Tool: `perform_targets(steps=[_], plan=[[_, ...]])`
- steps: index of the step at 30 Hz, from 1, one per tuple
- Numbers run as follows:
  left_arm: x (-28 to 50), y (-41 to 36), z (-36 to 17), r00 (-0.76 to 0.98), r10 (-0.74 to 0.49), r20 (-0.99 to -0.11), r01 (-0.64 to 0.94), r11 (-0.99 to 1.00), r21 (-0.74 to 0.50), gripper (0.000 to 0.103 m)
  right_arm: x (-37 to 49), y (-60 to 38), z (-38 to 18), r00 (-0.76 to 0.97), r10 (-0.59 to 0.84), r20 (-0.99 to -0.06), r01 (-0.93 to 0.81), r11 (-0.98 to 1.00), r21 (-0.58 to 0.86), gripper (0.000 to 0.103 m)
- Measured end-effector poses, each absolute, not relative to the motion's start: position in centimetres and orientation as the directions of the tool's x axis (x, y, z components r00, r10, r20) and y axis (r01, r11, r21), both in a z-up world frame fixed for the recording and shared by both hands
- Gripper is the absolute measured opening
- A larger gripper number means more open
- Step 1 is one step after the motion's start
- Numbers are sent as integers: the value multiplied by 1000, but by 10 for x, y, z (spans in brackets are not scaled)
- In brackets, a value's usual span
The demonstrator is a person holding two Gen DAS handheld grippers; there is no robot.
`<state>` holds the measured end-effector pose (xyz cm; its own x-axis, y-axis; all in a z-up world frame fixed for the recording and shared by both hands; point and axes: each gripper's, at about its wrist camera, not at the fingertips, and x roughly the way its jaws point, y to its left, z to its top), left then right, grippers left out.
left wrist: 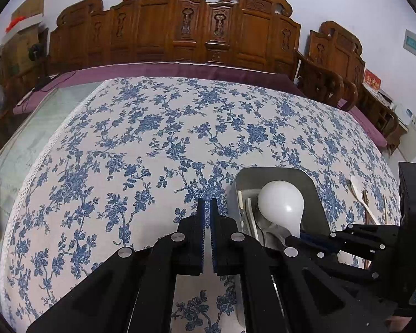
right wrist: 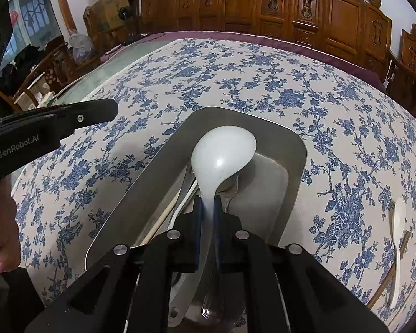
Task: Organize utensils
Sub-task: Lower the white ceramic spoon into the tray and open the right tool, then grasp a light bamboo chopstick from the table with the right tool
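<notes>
Handle-first, the white plastic ladle (right wrist: 222, 158) sits clamped in the right hand-held gripper (right wrist: 208, 208), bowl pointing ahead over the steel tray (right wrist: 296, 172); left hand-held gripper (left wrist: 207, 205) clenched empty alongside.

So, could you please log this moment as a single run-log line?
right gripper: shut on white ladle, over metal tray | left gripper: shut, empty, beside tray | white spoon: on tablecloth

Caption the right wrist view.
Right gripper holds a white plastic ladle over the grey metal tray.
</notes>
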<state>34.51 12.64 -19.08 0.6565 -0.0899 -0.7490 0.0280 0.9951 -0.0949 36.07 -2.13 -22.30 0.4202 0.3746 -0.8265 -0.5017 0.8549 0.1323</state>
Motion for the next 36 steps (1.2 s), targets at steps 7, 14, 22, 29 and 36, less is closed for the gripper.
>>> perform_targets(steps=[7, 14, 22, 29, 36], plan=[[345, 125, -190, 657, -92, -748, 30, 995, -96, 2, 355, -31, -213, 436, 390, -811, -502, 853, 140, 10], [341, 108, -187, 662, -108, -741, 58, 994, -93, 4, 336, -80, -192, 481, 374, -793, -465, 876, 130, 10], [335, 85, -185, 669, -134, -731, 98, 991, -92, 30, 310, -164, -188, 529, 264, -807, -366, 928, 65, 16], [328, 65, -184, 677, -146, -721, 122, 989, -86, 58, 309, -243, -212, 524, 114, -844, -226, 974, -8, 28], [317, 37, -185, 671, -185, -718, 163, 981, -101, 65, 326, -302, -242, 496, 4, -868, -80, 996, -41, 35]])
